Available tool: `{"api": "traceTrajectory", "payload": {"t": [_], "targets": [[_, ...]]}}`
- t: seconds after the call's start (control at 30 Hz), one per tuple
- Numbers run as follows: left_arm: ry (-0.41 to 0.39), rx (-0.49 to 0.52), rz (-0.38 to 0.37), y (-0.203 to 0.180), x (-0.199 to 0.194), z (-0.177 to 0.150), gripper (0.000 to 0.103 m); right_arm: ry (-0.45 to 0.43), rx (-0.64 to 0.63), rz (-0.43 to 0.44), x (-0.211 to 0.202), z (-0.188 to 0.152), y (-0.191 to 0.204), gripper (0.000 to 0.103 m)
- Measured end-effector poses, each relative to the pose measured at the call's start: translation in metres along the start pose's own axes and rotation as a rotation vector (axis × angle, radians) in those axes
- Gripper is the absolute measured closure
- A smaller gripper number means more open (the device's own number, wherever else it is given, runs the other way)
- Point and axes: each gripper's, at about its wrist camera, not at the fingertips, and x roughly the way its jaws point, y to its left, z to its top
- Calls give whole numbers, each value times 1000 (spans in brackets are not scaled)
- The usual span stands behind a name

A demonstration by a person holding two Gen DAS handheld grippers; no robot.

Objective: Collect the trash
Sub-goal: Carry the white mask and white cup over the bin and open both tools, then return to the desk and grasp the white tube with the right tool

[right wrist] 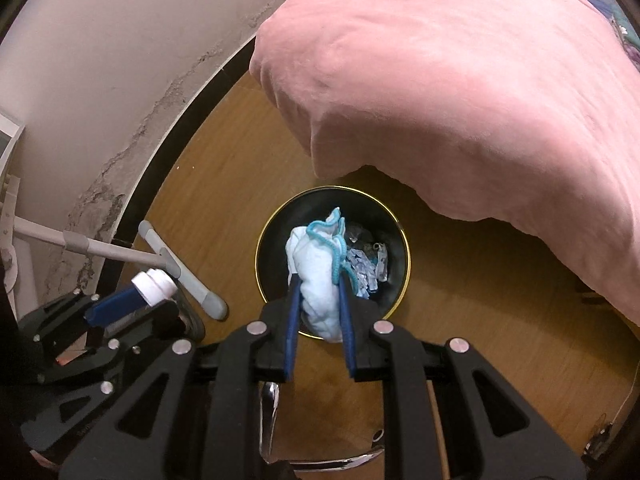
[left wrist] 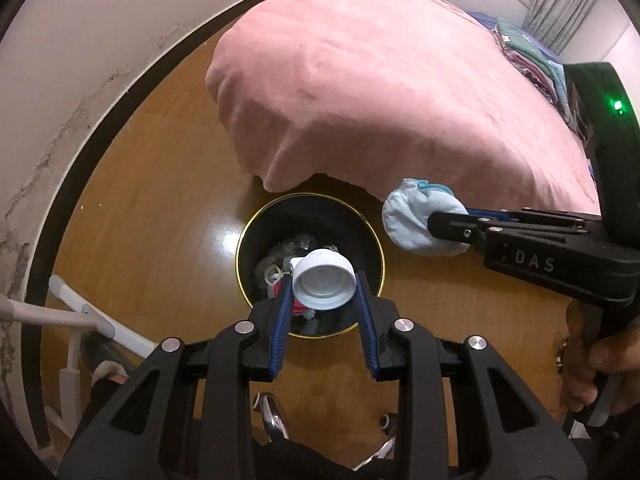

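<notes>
A black trash bin with a gold rim (left wrist: 240,240) (right wrist: 404,240) stands on the wooden floor and holds several scraps of rubbish. My left gripper (left wrist: 323,286) is shut on a white bottle cap (left wrist: 325,284) above the bin's mouth; the cap also shows in the right wrist view (right wrist: 154,286). My right gripper (right wrist: 318,284) is shut on a crumpled light blue face mask (right wrist: 320,276) above the bin. In the left wrist view the right gripper (left wrist: 436,228) holds the mask (left wrist: 408,220) just right of the bin's rim.
A bed with a pink blanket (left wrist: 380,80) (right wrist: 480,100) overhangs the floor just behind the bin. A white wall with a dark skirting (left wrist: 80,80) curves on the left. A grey and white frame (right wrist: 176,268) stands by the wall. Folded clothes (left wrist: 532,64) lie on the bed's far end.
</notes>
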Motion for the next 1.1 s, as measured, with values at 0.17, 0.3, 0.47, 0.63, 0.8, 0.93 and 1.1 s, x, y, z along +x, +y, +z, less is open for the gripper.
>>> {"api": "traceTrajectory", "payload": {"t": [0.17,0.3,0.47,0.63,0.8,0.93,1.1], "targets": [[15,-11,-8,3,9,3,74,-23,16,-10,-3,4,-4,48],[20,-13,-14,0,12,8,74,-35,36,-19,-8,6,-10,48],[17,14,-21,-10,14,17,63,-56,67,-33,-20,5,-20,44],[-37,25,3,-16,-7,21,30,-90,64,-58,-36,2,-23,37],[-77,30,17,-17,-51,17,20,-119,20,-69,-57,1,-9,33],[-148,41,59,-11,-116,8,11,-160,-59,-46,-86,2,28,27],[-236,4,164,28,-207,-22,8,-224,-222,40,-125,8,119,22]]}}
